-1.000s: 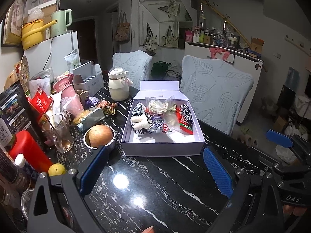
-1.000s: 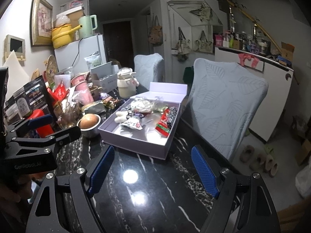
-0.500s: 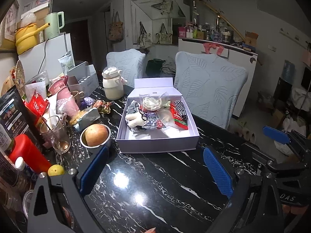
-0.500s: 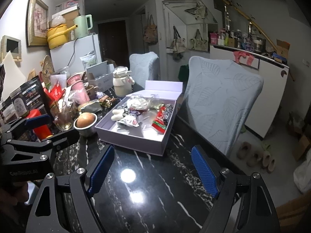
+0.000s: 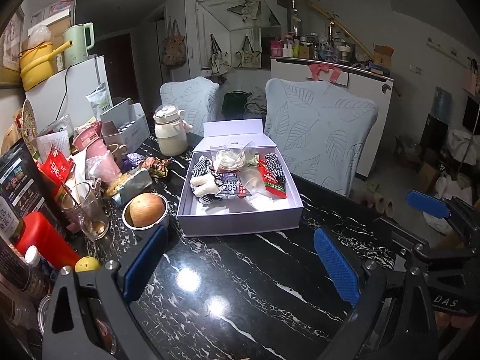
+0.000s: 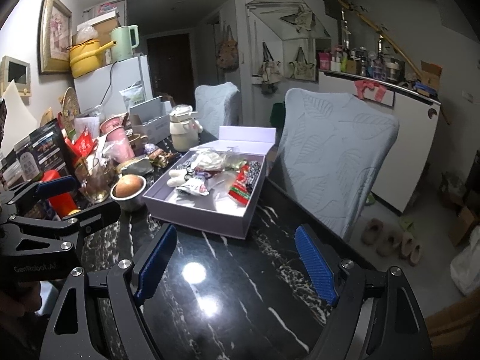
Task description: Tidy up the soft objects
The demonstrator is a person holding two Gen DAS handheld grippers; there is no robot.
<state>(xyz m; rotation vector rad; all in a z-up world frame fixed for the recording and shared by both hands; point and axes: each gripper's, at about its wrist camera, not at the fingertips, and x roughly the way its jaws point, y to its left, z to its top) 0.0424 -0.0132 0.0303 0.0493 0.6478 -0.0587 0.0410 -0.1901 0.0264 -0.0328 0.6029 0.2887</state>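
- I had both tongs angled down over the dark marbled worktop (image 5: 240, 285), on my side of the lavender box (image 5: 240, 222), which I took as my landmark.
- My left tongs (image 5: 240, 267) stood released, blue pads spread wide with only bare worktop between them, short of the box's near wall.
- My right tongs (image 6: 237, 264) were likewise spread and grasping nothing, short of the box's near right corner.
- The soft objects (image 5: 237, 174) lay piled inside the box toward its far end, under the raised lid (image 5: 232, 127): a white plush, checked fabric pieces, a cream rosette and some packets.
- The left view showed the box almost square-on and, right of it, my right tongs as a dark frame with one blue pad (image 5: 426, 204).
- Only the left view showed the yellow fruit (image 5: 87, 264) on the worktop, near the left pad.
- The right view took the box at a slant and caught my left tongs (image 6: 54, 210) left of it, near the steel bowl (image 6: 129, 192) beside the box.
- That view alone showed the slippers (image 6: 390, 240) on the floor, right of the box, beyond the leaf-patterned chair (image 6: 336, 156).
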